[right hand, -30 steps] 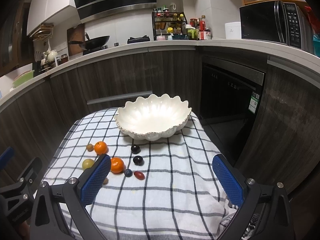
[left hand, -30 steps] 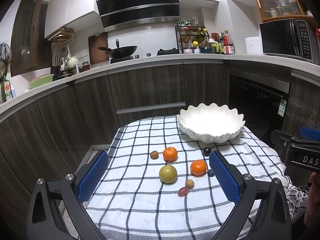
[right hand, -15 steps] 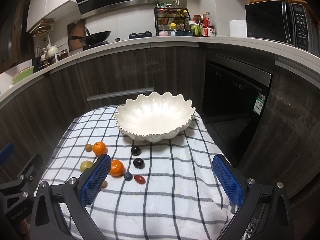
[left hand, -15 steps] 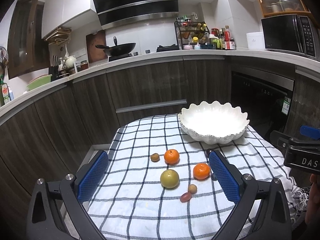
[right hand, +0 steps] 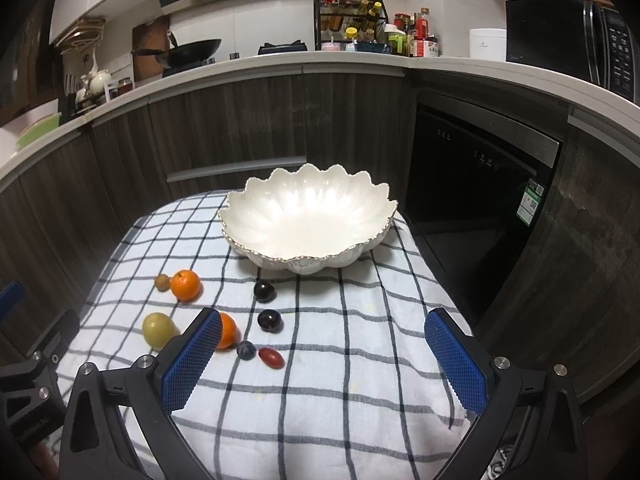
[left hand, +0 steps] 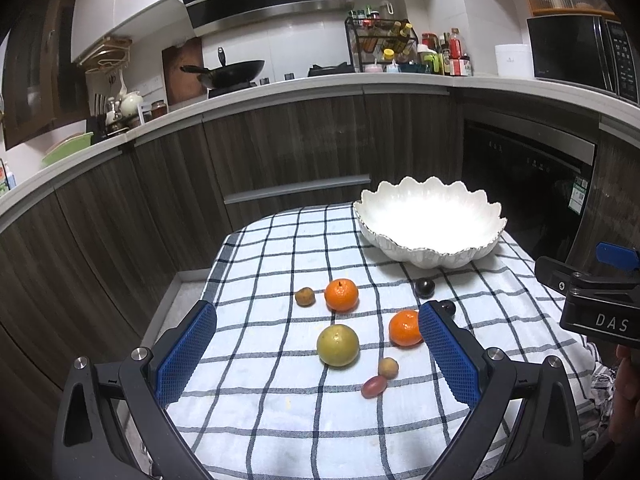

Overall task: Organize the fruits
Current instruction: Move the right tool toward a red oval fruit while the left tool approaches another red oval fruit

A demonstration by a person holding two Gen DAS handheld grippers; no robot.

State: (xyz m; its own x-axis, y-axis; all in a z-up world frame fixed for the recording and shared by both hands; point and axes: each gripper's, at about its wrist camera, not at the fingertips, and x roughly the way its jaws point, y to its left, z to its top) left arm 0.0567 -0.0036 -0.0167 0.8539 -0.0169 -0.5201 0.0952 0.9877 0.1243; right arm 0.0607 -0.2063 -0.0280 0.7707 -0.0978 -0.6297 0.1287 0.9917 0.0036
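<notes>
1. Checked cloth covers our tabletop; fruits lie at mid-frame, the white scalloped bowl empty beyond.
2. Left gripper and right gripper fingers both gape, holding nothing.
3. We should straddle the yellow-green fruit squarely, then close gently.

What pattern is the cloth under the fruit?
White tablecloth with a dark blue check grid; clearest in the right wrist view.
</notes>
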